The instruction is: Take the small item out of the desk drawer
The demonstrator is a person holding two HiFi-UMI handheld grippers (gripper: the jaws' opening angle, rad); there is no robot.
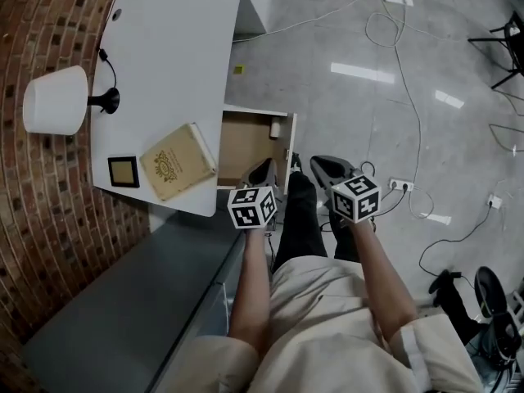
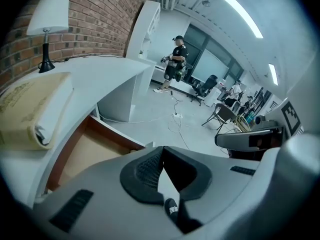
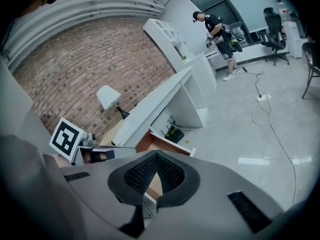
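The wooden desk drawer (image 1: 246, 142) stands pulled out from under the white desk (image 1: 176, 47). A small pale item (image 1: 276, 128) lies in its far right corner. My left gripper (image 1: 262, 173) hovers just at the drawer's near edge, shut and holding nothing. My right gripper (image 1: 330, 170) hangs to the right of the drawer, over the floor, also shut and holding nothing. In the left gripper view the left gripper (image 2: 162, 150) has the drawer (image 2: 85, 154) below and to its left. From the right gripper view, the drawer (image 3: 161, 144) shows beyond the right gripper (image 3: 156, 155).
On the desk are a white lamp (image 1: 56, 99), a tan book (image 1: 177, 160) and a small framed picture (image 1: 123, 171). A grey low cabinet (image 1: 123, 301) stands beside my left arm. Cables and a power strip (image 1: 401, 185) lie on the floor. A person (image 2: 176, 64) stands far off.
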